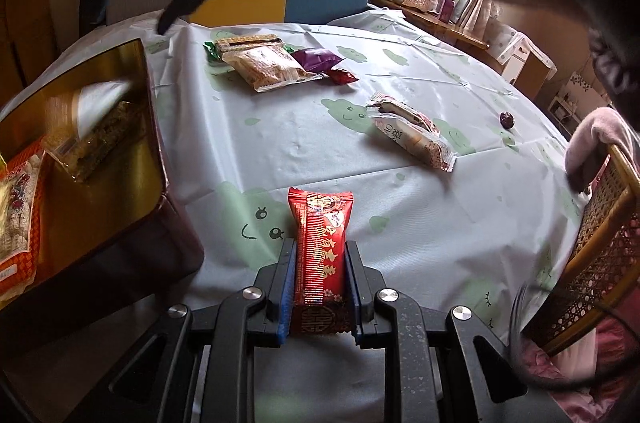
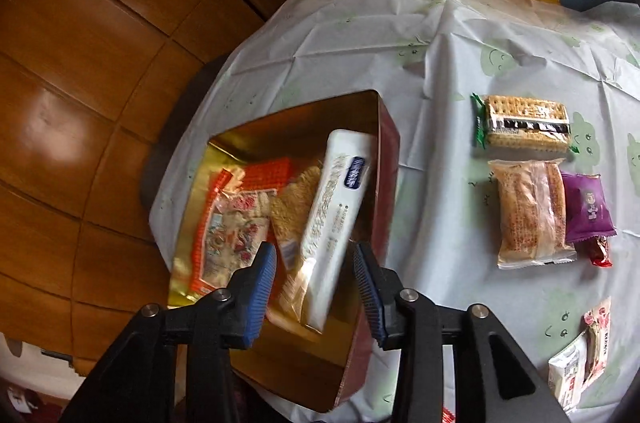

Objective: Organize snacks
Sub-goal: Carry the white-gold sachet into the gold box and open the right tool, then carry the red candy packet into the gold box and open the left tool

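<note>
While we hold red snack pack (image 1: 320,247) pinched in left gripper (image 1: 320,287), right gripper (image 2: 316,287) spread over gold box (image 2: 280,119) — three packs boxed, several left on table (image 1: 280,143)

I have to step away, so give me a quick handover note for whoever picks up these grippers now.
Left gripper: shut on red snack pack, above the table.
Right gripper: open over the gold-lined box, white packet blurred below it, seemingly just dropped.
Done: several snacks in the box.
Left: red pack, cracker packs, purple packet, white wrappers, small candies.
</note>
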